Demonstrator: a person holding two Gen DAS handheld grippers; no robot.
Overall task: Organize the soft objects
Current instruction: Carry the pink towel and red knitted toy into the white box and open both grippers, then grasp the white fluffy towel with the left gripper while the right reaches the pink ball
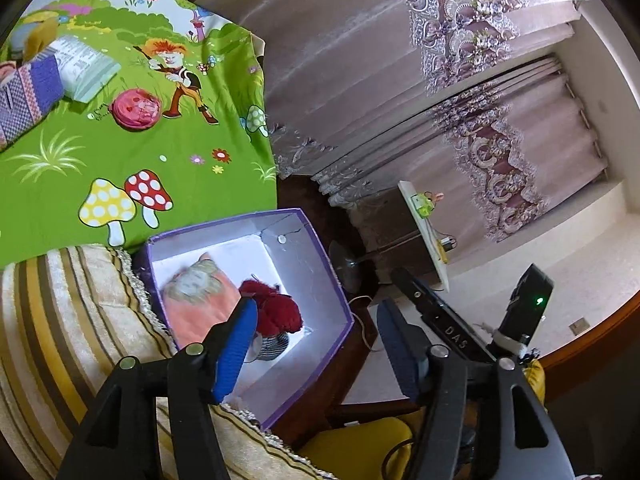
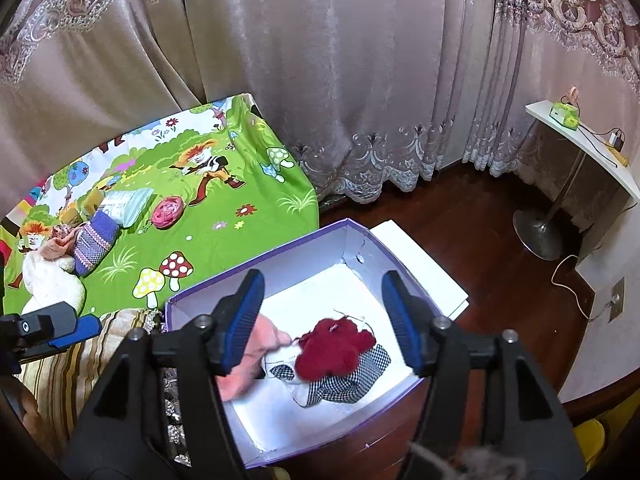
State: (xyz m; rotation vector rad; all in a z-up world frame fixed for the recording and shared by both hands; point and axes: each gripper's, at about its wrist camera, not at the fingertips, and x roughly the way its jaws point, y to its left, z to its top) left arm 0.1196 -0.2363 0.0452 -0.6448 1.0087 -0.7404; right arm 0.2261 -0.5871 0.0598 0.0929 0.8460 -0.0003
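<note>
A purple box (image 2: 280, 258) with a white inside stands open beside the bed. In it lie a peach cloth (image 2: 246, 364), a dark red knitted piece (image 2: 334, 348) and a black-and-white checked cloth (image 2: 352, 382). My right gripper (image 2: 322, 320) hangs open over the box with nothing between its fingers. My left gripper (image 1: 316, 348) is open too, at the near edge of the box (image 1: 280, 220), above the blurred peach cloth (image 1: 196, 300) and red knit (image 1: 280, 310). On the green cartoon sheet (image 2: 240, 200) rest a pink round piece (image 2: 168, 210), a purple patterned knit (image 2: 94, 242) and a white plush (image 2: 52, 280).
A striped cushion (image 1: 60, 320) lies against the box on the bed side. A white pack (image 2: 128, 202) lies on the sheet. The white lid (image 2: 420, 264) sits under the box on the dark wooden floor. A metal stand base (image 2: 538, 236), a cable and a white shelf (image 2: 580, 140) stand at the right; curtains behind.
</note>
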